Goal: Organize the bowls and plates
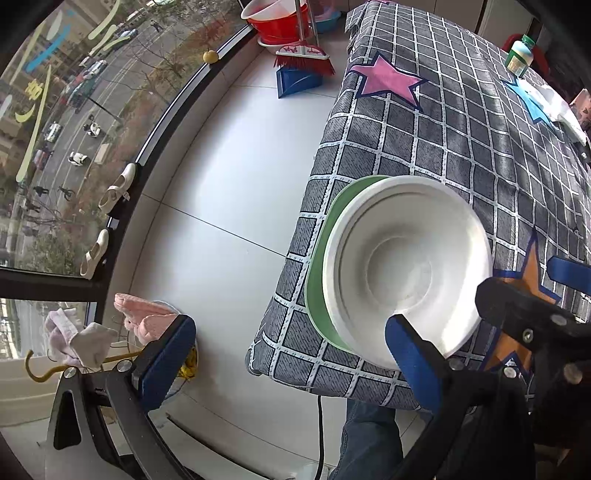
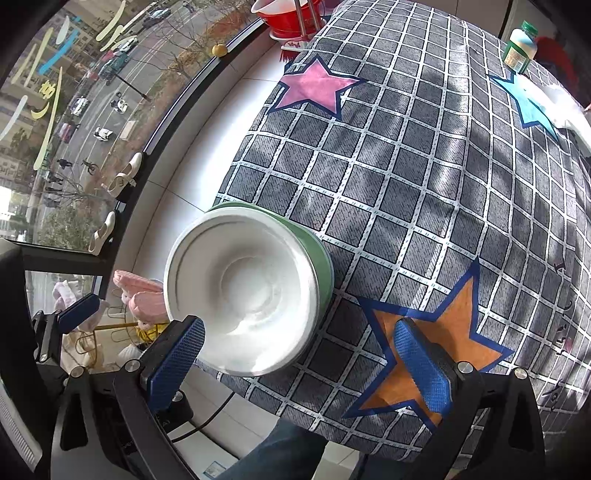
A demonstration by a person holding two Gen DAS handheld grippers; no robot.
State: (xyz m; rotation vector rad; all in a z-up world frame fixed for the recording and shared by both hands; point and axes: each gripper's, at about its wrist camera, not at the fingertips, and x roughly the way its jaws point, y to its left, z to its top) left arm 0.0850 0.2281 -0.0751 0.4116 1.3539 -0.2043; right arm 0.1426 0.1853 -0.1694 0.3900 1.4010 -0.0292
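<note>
Bowls (image 2: 242,291) stacked just beyond both wide-open tools (image 2: 299,350), untouched.

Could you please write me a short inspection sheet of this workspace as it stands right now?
Surface: table under a grey checked cloth with coloured stars.
Job's things: white bowl nested in a white plate on a green plate, stacked at the table's near corner.
Clutter: green-capped bottle and white cloth at the far edge.
Grippers: left gripper open, holding nothing; right gripper open, holding nothing.
Cables: black cable on the floor below the table edge.
Surroundings: large window over a street, shoes on the sill, red basin, broom and dustpan, pink slippers.
</note>
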